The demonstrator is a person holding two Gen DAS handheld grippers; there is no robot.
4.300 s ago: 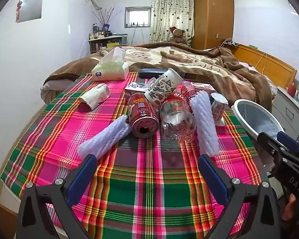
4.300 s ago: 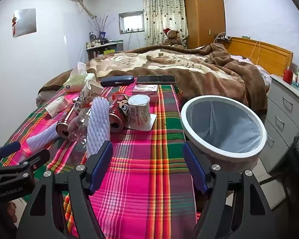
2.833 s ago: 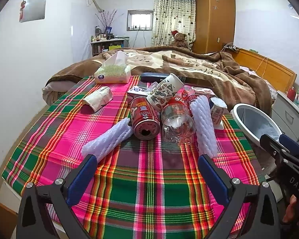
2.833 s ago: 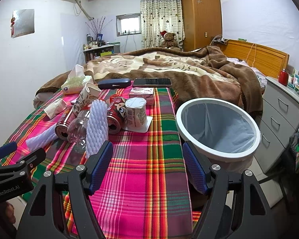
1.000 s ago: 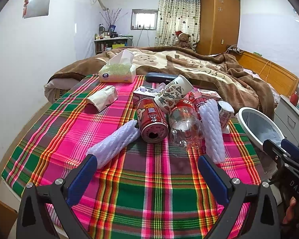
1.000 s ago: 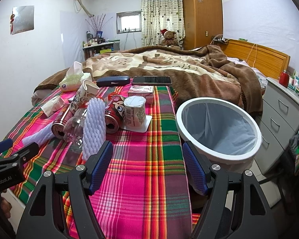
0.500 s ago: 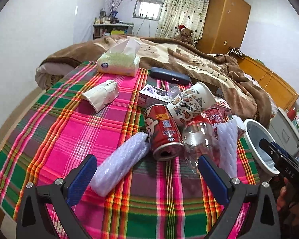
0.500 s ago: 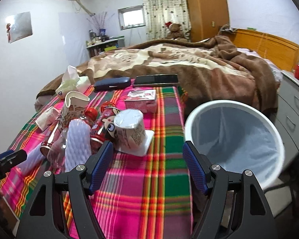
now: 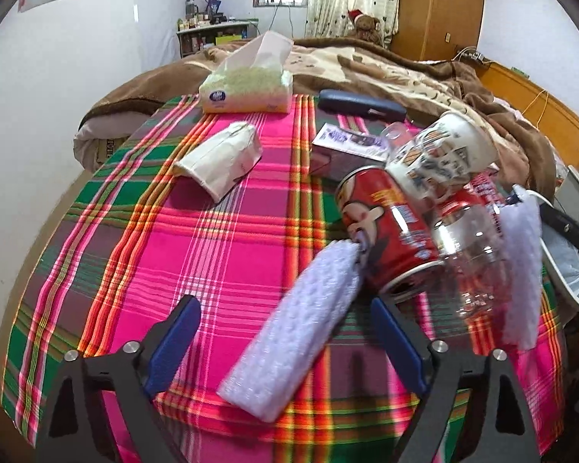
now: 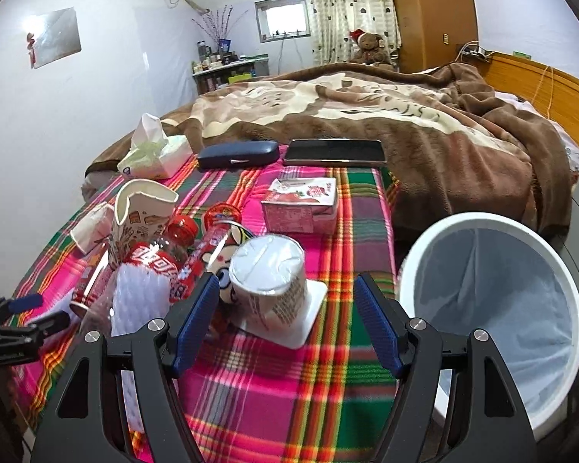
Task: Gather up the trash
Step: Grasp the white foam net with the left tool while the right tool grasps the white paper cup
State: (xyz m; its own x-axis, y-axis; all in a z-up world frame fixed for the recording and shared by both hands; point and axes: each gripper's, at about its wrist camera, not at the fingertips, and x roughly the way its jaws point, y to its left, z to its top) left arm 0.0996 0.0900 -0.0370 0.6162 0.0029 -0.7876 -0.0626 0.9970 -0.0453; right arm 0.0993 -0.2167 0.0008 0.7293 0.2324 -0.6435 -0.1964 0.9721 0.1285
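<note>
Trash lies in a heap on the plaid tablecloth (image 9: pixel 220 239). My left gripper (image 9: pixel 285 332) is open, its jaws either side of a white foam net sleeve (image 9: pixel 297 332) lying flat. Behind it lie a red can (image 9: pixel 390 231), a clear plastic bottle (image 9: pixel 471 254), a patterned paper cup (image 9: pixel 440 162) and a second foam sleeve (image 9: pixel 521 270). My right gripper (image 10: pixel 285 316) is open, just short of an upturned white yogurt cup (image 10: pixel 270 281) on a white lid. The white trash bin (image 10: pixel 494 308) with a grey liner stands right of the table.
A tissue box (image 9: pixel 247 85), a crumpled paper bag (image 9: pixel 224 158), a dark glasses case (image 10: pixel 237 154), a phone (image 10: pixel 334 152) and a pink carton (image 10: pixel 301 204) lie toward the far edge. A bed with a brown blanket (image 10: pixel 405 115) is behind. A grey drawer unit stands at the far right.
Both grippers moved forward and down toward the heap. The left one now straddles the foam sleeve; the right one has closed in on the yogurt cup. Both stay open.
</note>
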